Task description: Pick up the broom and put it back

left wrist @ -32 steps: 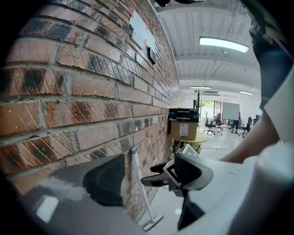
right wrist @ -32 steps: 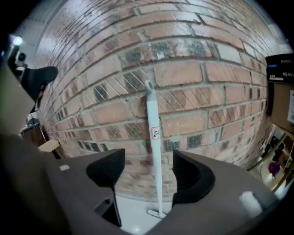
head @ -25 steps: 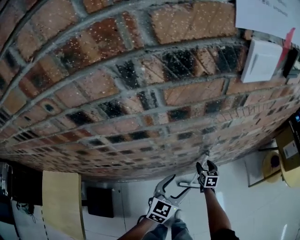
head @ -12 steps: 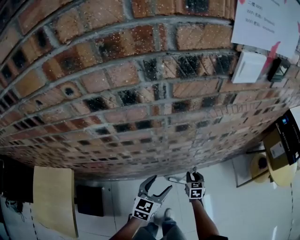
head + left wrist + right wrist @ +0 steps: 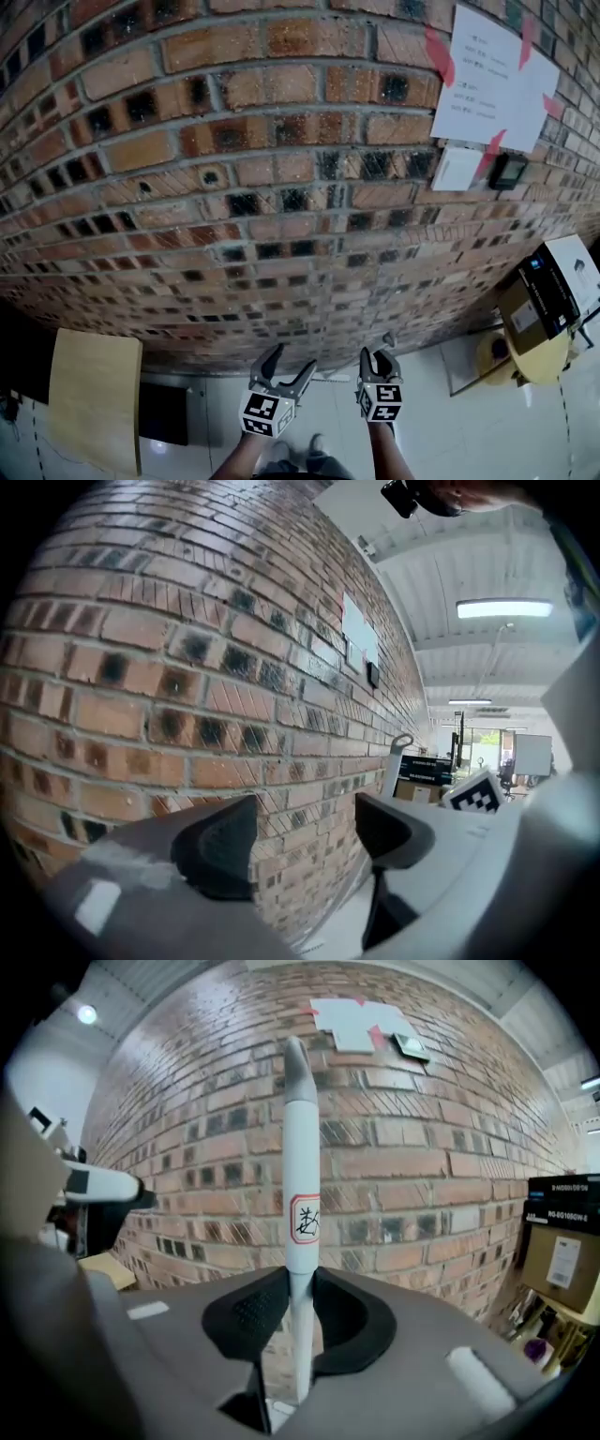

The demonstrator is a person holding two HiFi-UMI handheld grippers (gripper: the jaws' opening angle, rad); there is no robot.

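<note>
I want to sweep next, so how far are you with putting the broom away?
Grabbing looks done: the right tool is shut on the white broom handle, held upright in front of the brick wall. The left tool is open and empty. Putting it back is left; I can't see its storage spot or the bristles.

All three views facing brick wall [image 5: 281, 187]

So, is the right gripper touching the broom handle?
Touching. The right gripper view shows the right gripper closed on the broom handle, pads against both sides.
</note>
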